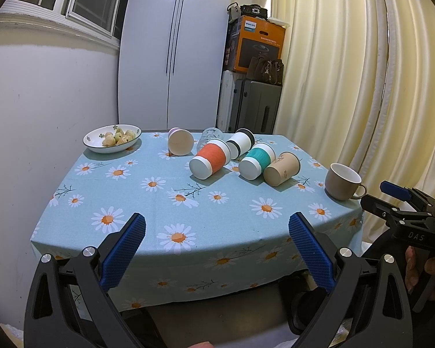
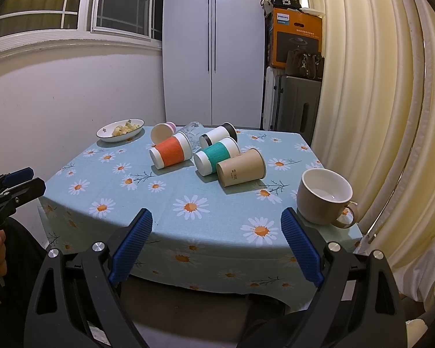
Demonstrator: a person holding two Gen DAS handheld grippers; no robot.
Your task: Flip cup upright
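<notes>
Both grippers, left (image 1: 217, 226) and right (image 2: 216, 222), spread wide, empty, short of table (image 2: 217, 226). Cups lie toppled; mug (image 2: 323, 200) upright.

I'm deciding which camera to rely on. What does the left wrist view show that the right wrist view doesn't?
Only the left wrist view shows the right gripper side-on at its right edge. Only the right wrist view shows inside the upright mug and the left gripper at its left edge. Both show the tipped cups: orange cup, teal cup, brown paper cup, plus the bowl.
</notes>
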